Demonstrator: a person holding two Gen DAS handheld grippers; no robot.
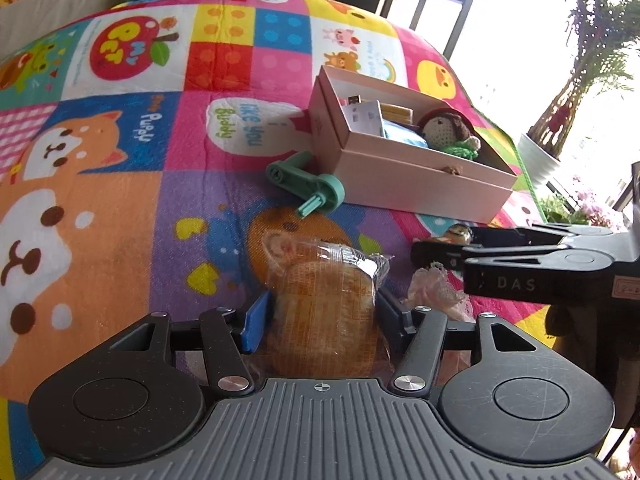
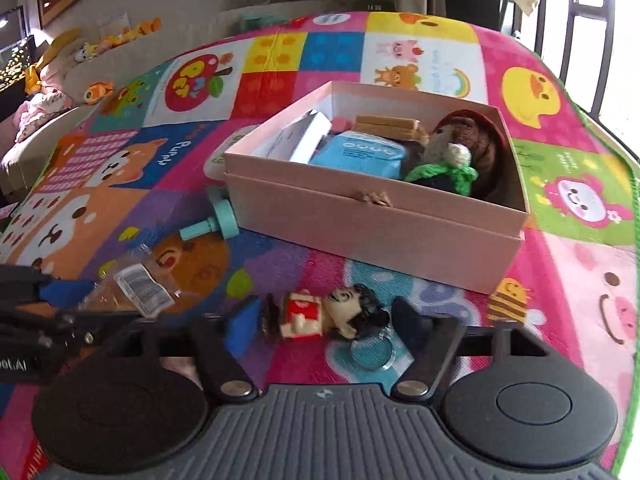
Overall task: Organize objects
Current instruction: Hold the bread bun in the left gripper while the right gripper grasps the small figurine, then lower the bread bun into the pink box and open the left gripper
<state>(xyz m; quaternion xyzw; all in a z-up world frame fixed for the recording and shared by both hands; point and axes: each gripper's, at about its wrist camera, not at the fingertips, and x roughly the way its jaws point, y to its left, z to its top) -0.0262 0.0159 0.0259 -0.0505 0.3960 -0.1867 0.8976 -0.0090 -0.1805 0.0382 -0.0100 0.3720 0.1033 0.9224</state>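
My left gripper (image 1: 322, 316) is shut on a wrapped bread packet (image 1: 328, 312), low over the play mat; the packet also shows in the right wrist view (image 2: 136, 288). My right gripper (image 2: 324, 320) is open, its fingers on either side of a small figurine keychain (image 2: 328, 314) lying on the mat. The pink box (image 1: 420, 184) (image 2: 360, 232) stands behind, holding a crocheted doll (image 2: 460, 160), a blue packet (image 2: 360, 154), a white box and wooden pieces. A green plastic crank (image 1: 308, 184) (image 2: 218, 220) lies by the box's left corner.
A colourful play mat (image 1: 120, 160) (image 2: 580, 200) covers the surface. A pale lace-like item (image 1: 436, 288) lies right of the bread. A potted plant (image 1: 560, 120) stands by the window at right. Soft toys (image 2: 96, 44) lie on a sofa at far left.
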